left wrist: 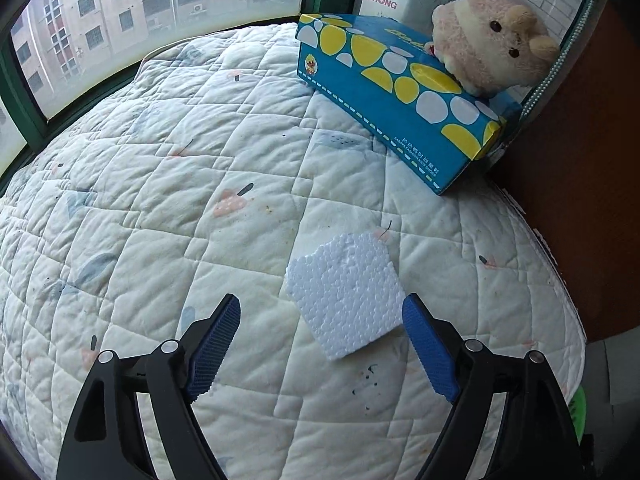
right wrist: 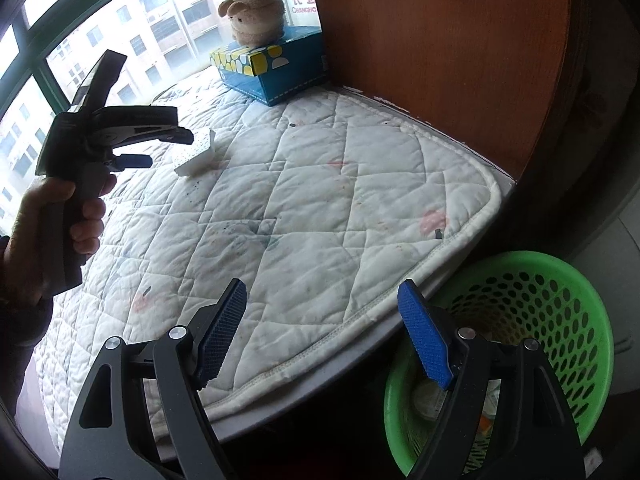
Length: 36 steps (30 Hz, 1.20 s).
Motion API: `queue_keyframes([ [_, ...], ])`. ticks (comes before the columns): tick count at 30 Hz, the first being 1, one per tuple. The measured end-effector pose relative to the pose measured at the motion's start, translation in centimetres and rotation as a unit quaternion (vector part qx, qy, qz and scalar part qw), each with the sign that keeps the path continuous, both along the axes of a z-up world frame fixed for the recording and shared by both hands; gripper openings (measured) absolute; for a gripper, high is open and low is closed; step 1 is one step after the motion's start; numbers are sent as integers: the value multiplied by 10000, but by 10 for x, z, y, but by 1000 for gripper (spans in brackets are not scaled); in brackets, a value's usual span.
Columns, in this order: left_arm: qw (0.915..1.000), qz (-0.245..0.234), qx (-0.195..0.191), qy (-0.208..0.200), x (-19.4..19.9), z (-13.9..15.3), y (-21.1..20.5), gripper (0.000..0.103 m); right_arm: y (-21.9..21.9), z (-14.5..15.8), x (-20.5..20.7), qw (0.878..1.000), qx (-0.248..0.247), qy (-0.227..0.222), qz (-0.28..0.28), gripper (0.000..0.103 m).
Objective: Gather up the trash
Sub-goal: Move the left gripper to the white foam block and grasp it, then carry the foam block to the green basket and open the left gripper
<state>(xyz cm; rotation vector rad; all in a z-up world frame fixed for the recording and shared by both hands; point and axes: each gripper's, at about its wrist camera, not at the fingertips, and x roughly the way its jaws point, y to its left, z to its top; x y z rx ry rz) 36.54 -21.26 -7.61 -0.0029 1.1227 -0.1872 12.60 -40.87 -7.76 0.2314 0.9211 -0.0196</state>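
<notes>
A white piece of foam [left wrist: 348, 296] lies flat on the quilted mat [left wrist: 180, 200]. My left gripper [left wrist: 322, 306] hovers just over the foam, open, with the foam showing between the blue pads and closer to the right one; neither pad presses on it. In the right wrist view a hand holds that left gripper [right wrist: 168, 148] over the foam [right wrist: 198, 156]. My right gripper [right wrist: 323, 288] is open with nothing between its fingers, above the mat's front edge [right wrist: 360, 312]. A green perforated basket [right wrist: 560, 300] stands below that edge at the right, with some scraps inside.
A blue box with yellow and white spots [left wrist: 392, 92] sits at the back of the mat, a pink plush toy [left wrist: 492, 40] on top of it. A brown wooden panel [left wrist: 580, 160] bounds the right side. Windows [left wrist: 120, 20] run behind.
</notes>
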Motion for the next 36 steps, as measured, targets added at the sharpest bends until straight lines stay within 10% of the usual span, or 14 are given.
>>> queue_keyframes([
  [7, 9997, 162, 31, 184, 15, -19, -9, 80, 2, -11, 15, 9999, 78, 77, 119, 78],
  [15, 9991, -320, -268, 100, 12, -15, -15, 44, 24, -21, 44, 9990, 14, 93, 434, 78],
  [36, 9961, -523, -558, -434, -64, 37, 91, 43, 91, -14, 86, 9957, 284, -11, 881, 50],
])
